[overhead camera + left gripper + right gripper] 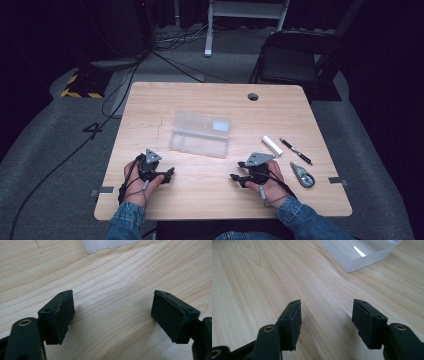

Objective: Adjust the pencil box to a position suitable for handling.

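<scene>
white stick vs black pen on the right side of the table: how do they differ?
Colour: the white stick is plain white all over; the black pen is dark with a few pale bands.
Build: the stick is short and thick; the pen is longer and thinner.
Place: the stick lies nearer the clear plastic box; the pen lies farther right, toward the table edge.
Shared: both lie flat, slanting roughly parallel, untouched by either claw.
</scene>
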### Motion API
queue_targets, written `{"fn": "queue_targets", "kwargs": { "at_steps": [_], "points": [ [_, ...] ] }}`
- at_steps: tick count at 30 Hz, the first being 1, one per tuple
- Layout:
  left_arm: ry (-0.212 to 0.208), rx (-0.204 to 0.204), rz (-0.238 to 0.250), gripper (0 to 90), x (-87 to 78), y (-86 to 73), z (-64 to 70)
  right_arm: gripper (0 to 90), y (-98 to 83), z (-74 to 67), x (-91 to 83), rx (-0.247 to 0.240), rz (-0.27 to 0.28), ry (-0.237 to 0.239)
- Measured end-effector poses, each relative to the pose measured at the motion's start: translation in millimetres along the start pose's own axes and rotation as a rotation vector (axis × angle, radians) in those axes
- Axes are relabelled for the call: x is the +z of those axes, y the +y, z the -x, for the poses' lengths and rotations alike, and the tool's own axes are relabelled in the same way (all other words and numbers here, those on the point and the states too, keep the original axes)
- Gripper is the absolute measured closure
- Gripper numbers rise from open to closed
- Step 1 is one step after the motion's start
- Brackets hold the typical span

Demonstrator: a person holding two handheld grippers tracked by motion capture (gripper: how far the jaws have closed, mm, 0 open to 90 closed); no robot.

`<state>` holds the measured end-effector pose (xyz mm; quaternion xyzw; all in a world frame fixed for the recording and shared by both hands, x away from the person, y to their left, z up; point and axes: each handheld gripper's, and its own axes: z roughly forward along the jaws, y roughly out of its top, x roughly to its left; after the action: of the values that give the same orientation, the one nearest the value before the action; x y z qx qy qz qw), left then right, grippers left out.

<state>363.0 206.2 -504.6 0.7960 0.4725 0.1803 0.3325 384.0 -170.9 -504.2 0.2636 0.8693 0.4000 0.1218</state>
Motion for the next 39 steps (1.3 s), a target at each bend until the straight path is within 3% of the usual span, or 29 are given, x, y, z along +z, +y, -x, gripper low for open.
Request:
{"fn": "queue_targets", "kwargs": {
  "at_steps": [3, 9, 18, 28, 30, 39],
  "points": [
    [0.0, 0.004, -0.002, 19.4, -0.7, -0.5, -0.6, 36.3, 1.2, -0.2, 1.4, 0.003, -0.003, 0.003],
    [0.014, -0.007, 0.0, 20.9, -8.6, -8.0, -10.1, 36.2, 9.9, 6.2, 1.8, 0.034, -0.019, 0.003],
    [0.034, -0.037, 0.001, 18.9, -19.2, -19.1, -23.3, 33.6, 32.9, 13.6, 0.2, 0.046, -0.007, -0.01],
    [0.037, -0.038, -0.002, 17.2, -18.7, -18.7, -24.4, 31.1, 54.5, 35.2, 18.4, 0.118, 0.0, -0.072],
    [0.039, -0.036, -0.004, 17.2, -18.7, -18.4, -24.8, 31.2, 59.2, 40.1, 26.2, 0.13, -0.008, -0.103],
    [0.04, -0.04, -0.003, 17.2, -18.5, -18.3, -24.8, 32.7, 68.6, 50.4, 44.2, 0.163, -0.033, -0.114]
  ]
}}
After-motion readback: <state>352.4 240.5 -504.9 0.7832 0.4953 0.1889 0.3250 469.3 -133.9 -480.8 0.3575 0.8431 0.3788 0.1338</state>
